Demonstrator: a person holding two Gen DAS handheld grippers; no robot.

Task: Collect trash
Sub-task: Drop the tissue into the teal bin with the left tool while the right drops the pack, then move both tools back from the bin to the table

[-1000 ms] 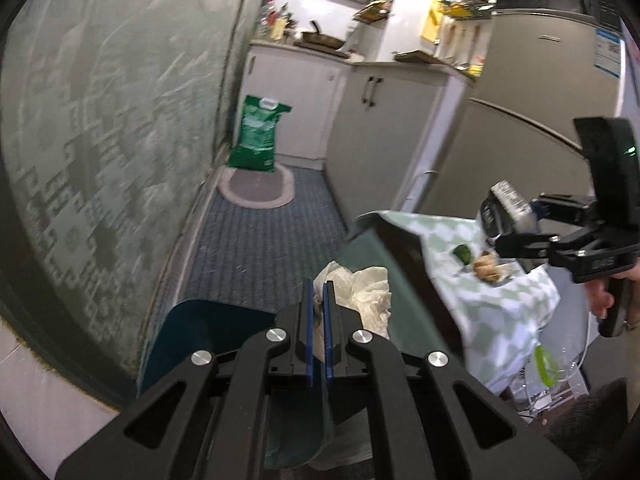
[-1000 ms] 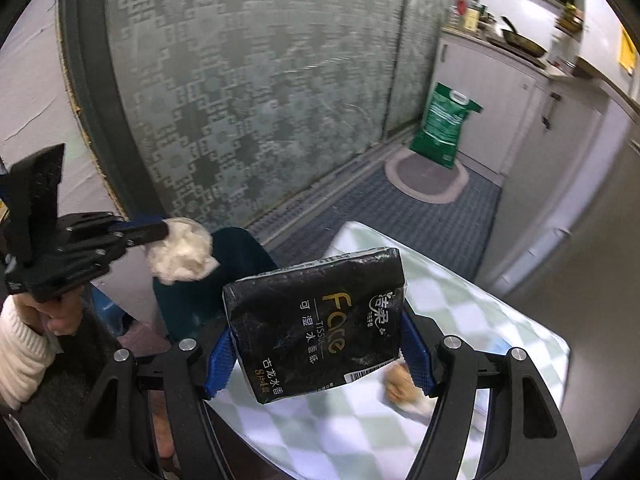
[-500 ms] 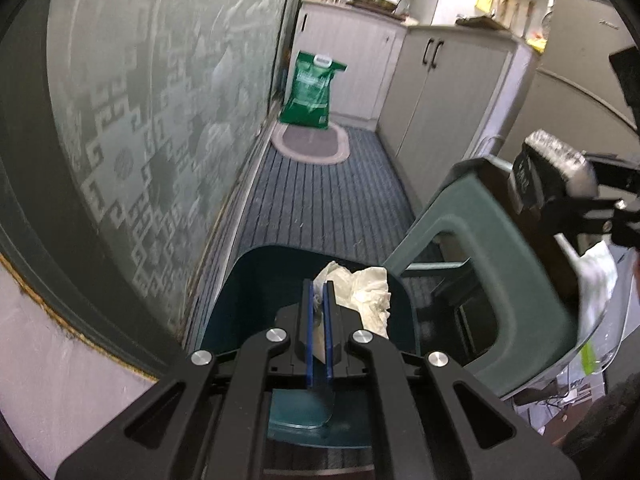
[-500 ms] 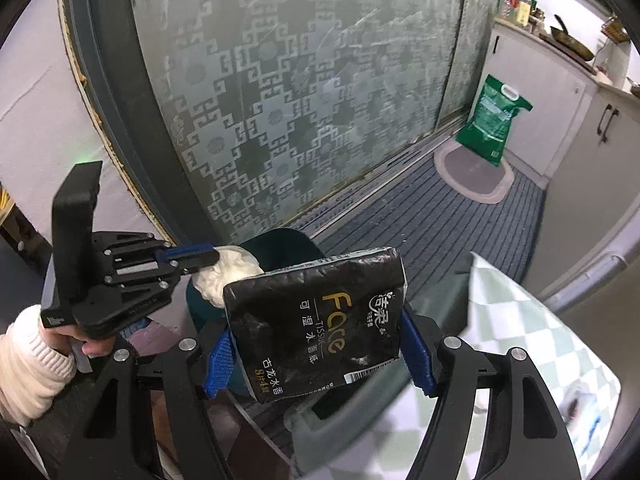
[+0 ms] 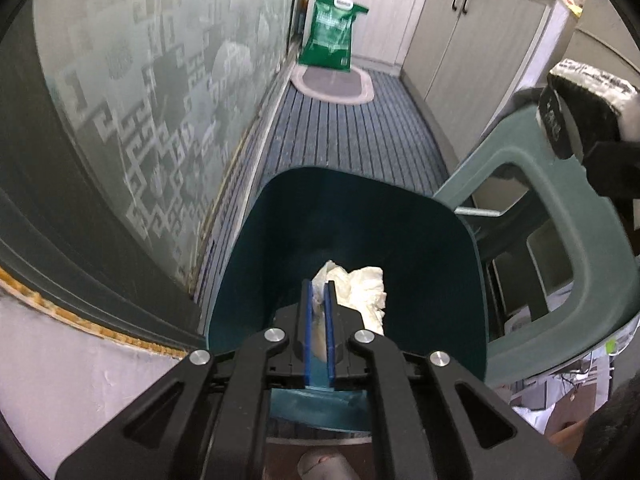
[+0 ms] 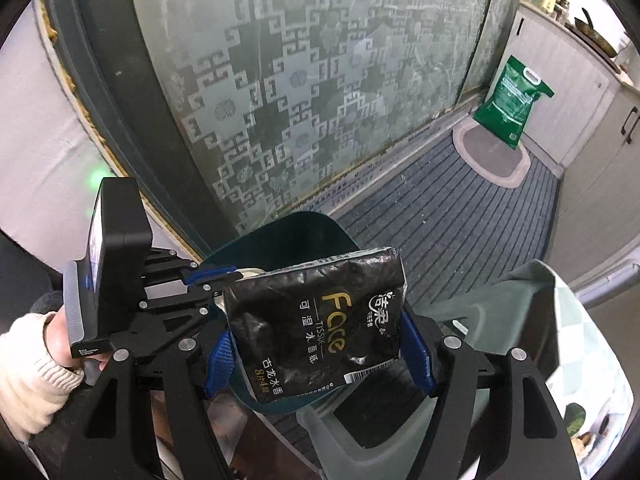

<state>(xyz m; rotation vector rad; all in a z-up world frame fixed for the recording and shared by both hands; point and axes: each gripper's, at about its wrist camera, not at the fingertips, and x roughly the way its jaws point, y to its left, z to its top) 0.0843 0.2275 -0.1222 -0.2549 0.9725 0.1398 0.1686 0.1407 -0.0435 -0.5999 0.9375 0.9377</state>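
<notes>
Blue-padded left tongs (image 5: pixel 318 292), just easing apart, pinch crumpled tissue (image 5: pixel 360 294) above the bin (image 5: pixel 280 216); right tongs (image 6: pixel 318 354) clamp a tissue pack (image 6: pixel 316 320).

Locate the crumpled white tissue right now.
In the left wrist view the crumpled white tissue sits between the left gripper fingers, whose jaws have just been opening, over the mouth of the dark teal bin, beside the green plastic chair.

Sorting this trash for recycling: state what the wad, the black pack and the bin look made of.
Wad: crumpled tissue paper, matte and creased. Pack: thin plastic film, glossy and wrinkled, printed "Face tissue". Bin: probably moulded plastic, with smooth teal walls of slight sheen.
</notes>
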